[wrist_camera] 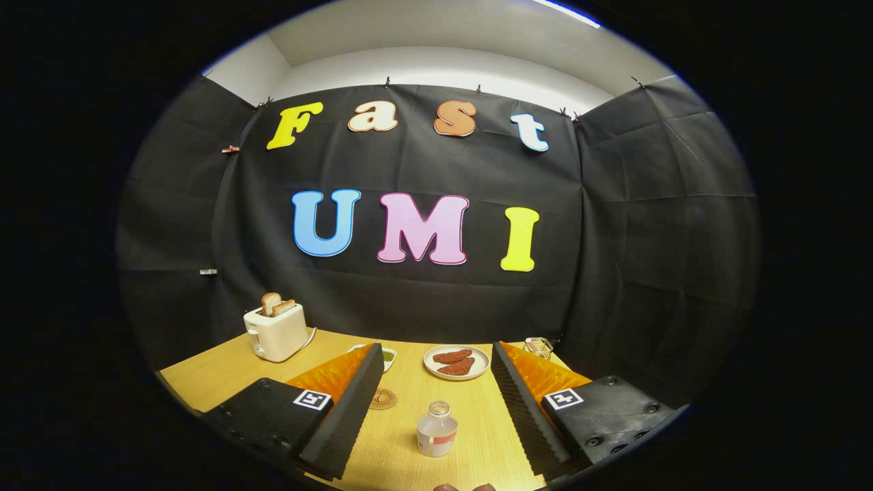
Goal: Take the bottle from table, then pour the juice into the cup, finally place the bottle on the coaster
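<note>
Over the wooden table [225, 372], far left: white toaster [276, 332] w/ two slices of toast [275, 303] standing up out of its slots, cord trailing to its right. Next, partly behind my left finger [344, 402]: a small white dish [387, 357] w/ something green in it, contents unclear. Just ahead of that finger's inner face, flat on the wood: round coaster [382, 399], bare.

Centre: bottle [436, 429] stands upright between my fingers, nearer my base than my tips, touching neither. Cap off, neck open, clear body w/ white-and-red label band.

Gripper [436, 354]: jaws spread wide, nothing pinched. I'm held level-ish, pitched slightly down at the tabletop, fingers pointing toward the back wall.

Beyond the bottle, just ahead of my tips: white plate [457, 362] w/ two reddish-brown pieces of food. Right finger [528, 402] next; past its tip, a small glass cup [539, 348] near the table's far edge, mostly hidden.
</note>
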The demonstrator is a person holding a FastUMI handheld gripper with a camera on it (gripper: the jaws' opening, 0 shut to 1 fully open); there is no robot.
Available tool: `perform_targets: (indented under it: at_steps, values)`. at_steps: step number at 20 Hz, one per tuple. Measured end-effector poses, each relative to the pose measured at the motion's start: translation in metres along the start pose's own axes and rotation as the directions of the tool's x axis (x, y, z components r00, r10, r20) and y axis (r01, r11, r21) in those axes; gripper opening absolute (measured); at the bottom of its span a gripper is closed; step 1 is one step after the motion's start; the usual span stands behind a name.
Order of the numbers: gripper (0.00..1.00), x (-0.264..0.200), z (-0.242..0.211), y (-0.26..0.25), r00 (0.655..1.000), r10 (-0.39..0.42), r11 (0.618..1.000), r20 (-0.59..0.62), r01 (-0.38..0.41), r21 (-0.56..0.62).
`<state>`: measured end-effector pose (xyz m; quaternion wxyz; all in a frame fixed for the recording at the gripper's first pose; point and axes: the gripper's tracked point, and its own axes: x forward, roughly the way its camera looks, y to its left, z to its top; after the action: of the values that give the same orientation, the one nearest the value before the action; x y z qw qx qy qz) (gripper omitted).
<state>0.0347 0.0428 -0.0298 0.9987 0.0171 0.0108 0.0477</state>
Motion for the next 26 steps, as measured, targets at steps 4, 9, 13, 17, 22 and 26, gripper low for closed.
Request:
perform_targets:
  at_steps: [4,9,13,17,22,26]
  values:
    - [0.97,0.006,-0.015,-0.001,1.0,0.009,1.0,-0.022,-0.009,-0.001]
    - [0.97,0.017,-0.048,-0.008,0.998,0.017,1.0,-0.065,-0.018,-0.013]
    - [0.97,0.028,-0.07,-0.006,0.995,0.055,0.998,-0.088,-0.054,0.02]
    - [0.97,0.043,-0.093,-0.004,0.991,0.084,0.996,-0.103,-0.082,0.029]
    - [0.97,0.064,-0.13,-0.001,0.985,0.091,0.996,-0.149,-0.087,0.035]
    - [0.97,0.073,-0.157,-0.001,0.979,0.096,0.995,-0.18,-0.087,0.054]
